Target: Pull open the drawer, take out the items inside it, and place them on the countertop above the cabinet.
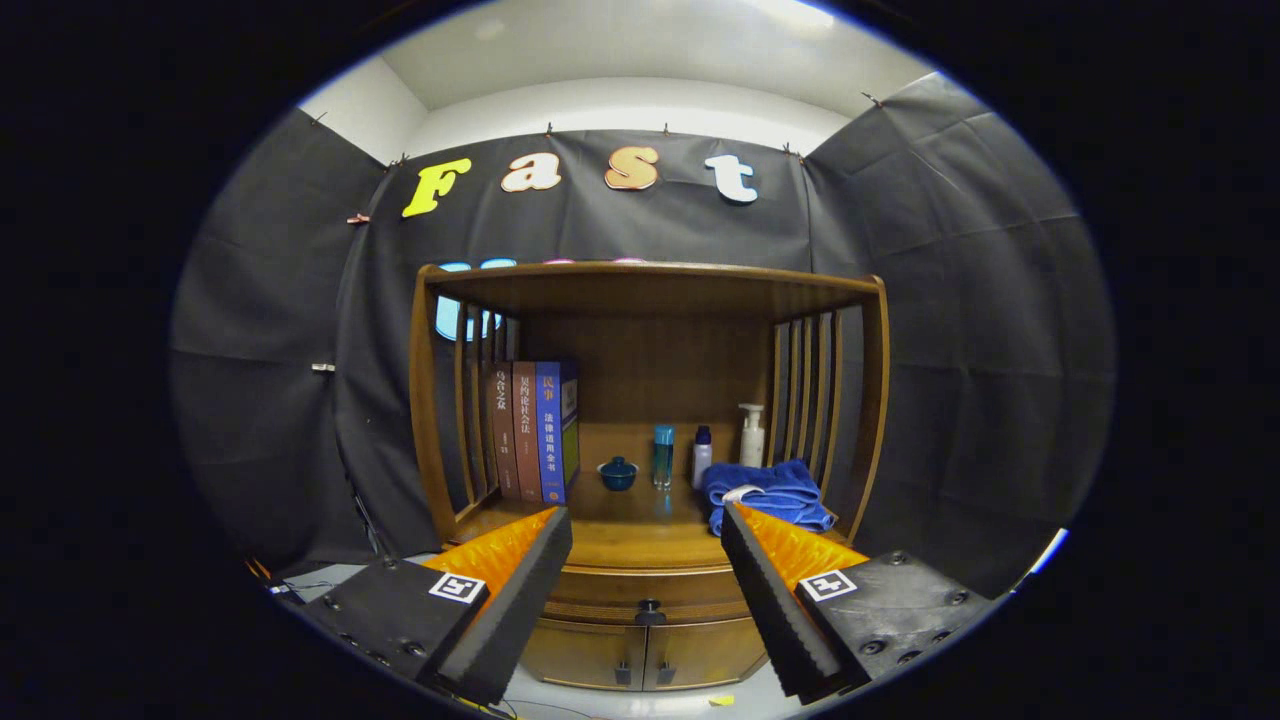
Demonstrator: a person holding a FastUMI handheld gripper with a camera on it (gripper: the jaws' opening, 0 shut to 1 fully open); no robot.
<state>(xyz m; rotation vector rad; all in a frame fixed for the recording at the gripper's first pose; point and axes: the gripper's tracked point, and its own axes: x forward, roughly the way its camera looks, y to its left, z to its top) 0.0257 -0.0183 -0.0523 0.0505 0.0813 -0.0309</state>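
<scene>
Wooden cabinet (650,420) faces me; its drawer (648,597), long axis running left to right, is shut, knob (650,606) toward me. I hold the claw (647,530) level, fingers wide apart, empty, before the tabletop (630,535).

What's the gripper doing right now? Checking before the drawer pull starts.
Gripper: open, holding nothing, fingers spread in front of the closed drawer's knob.

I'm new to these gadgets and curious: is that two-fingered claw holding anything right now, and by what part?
Nothing is held. The gripper is open, its fingers spread wide apart in the air, with the closed drawer's knob beyond them, untouched.
</scene>
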